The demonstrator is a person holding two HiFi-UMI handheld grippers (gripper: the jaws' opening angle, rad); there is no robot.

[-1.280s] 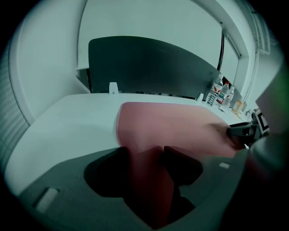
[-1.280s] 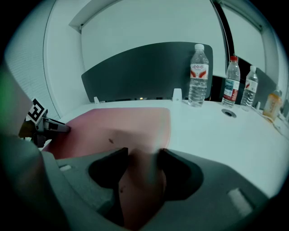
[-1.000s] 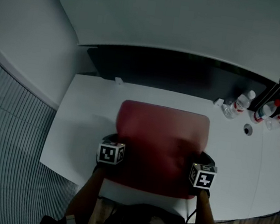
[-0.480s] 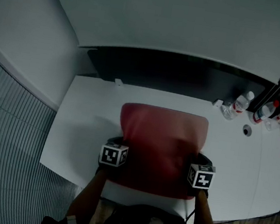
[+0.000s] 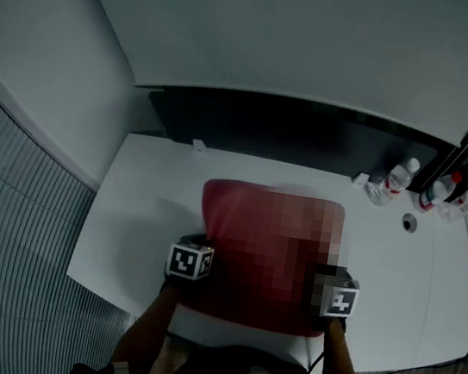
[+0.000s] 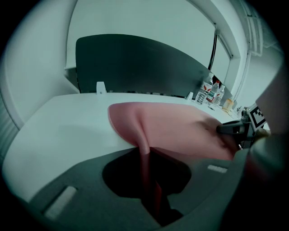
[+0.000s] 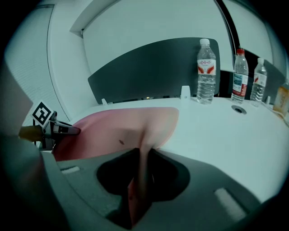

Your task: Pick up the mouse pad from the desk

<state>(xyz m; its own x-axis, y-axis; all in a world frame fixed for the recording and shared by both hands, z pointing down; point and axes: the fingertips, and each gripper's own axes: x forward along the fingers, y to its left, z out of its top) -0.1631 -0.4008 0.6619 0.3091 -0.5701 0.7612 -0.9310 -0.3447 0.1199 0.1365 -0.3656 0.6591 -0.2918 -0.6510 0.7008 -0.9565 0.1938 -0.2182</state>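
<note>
The red mouse pad [image 5: 235, 226] lay on the white desk [image 5: 140, 203]. The left gripper [image 6: 148, 178], its jaws just closing, pinched the pad's near left edge. The right gripper [image 7: 139, 180], also just closing, pinched the near right edge. 3 bottles [image 7: 206, 72] stood far right.

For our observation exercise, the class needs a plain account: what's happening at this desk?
A person holds a claw in each hand. The left claw and right claw have just been closing and now pinch opposite side edges of the red mouse pad, which lies on the white desk, its gripped edges bunched upward.
</note>
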